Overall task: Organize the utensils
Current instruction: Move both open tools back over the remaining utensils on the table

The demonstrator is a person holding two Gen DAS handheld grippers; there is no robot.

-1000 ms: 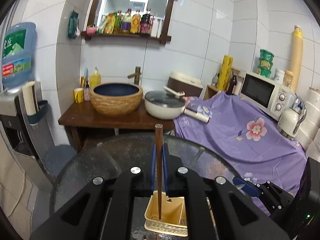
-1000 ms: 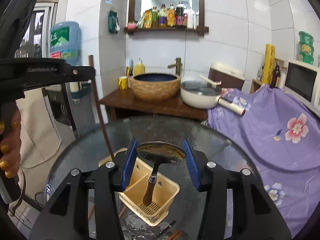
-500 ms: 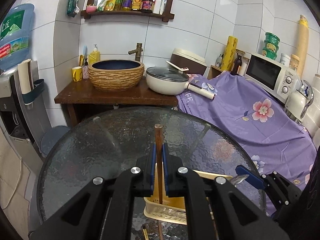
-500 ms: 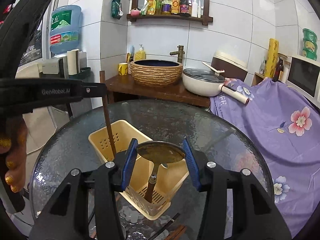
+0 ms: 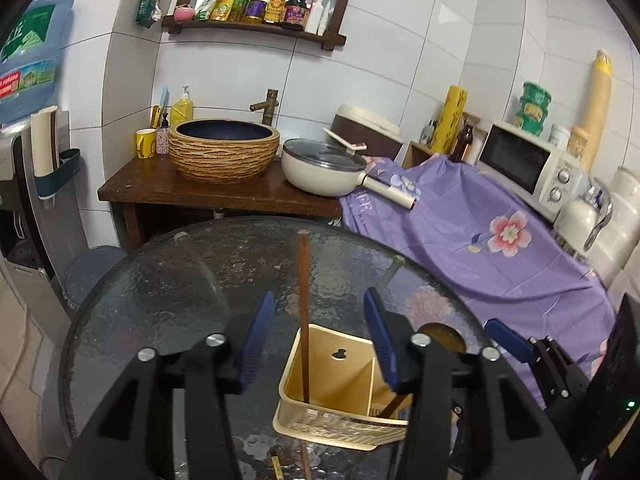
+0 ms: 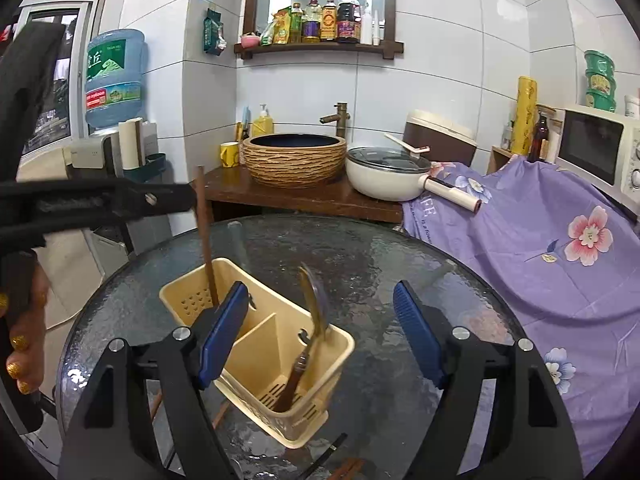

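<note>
Since half a second ago both grippers have let go: the left gripper (image 5: pixel 316 344) was pinched on the chopstick (image 5: pixel 304 312) and the right gripper (image 6: pixel 320 336) on the spoon's bowl; now each pair of blue pads stands wide apart and both utensils rest free in the caddy.

The round glass table (image 5: pixel 172 280) has a dark, pebbled top and carries everything. On it sits the utensil caddy (image 6: pixel 236 276), a pale yellow plastic box with slotted base, perforated end wall, a keyhole-shaped hanging hole and a divider making two compartments. The chopstick (image 6: pixel 205 240) is a long, slim, dark brown wooden stick, blunt and squared at the top; it stands nearly upright in the compartment on the left gripper's side, its top rising well above the rim. The spoon (image 6: pixel 312 320) has a dull brassy bowl seen edge-on and a dark brown handle joined by a metal collar; it leans handle-down in the other compartment, bowl tipped above the rim. More brown sticks lie on the glass beside the caddy's near side (image 6: pixel 348 466), partly hidden by the right gripper's frame
</note>
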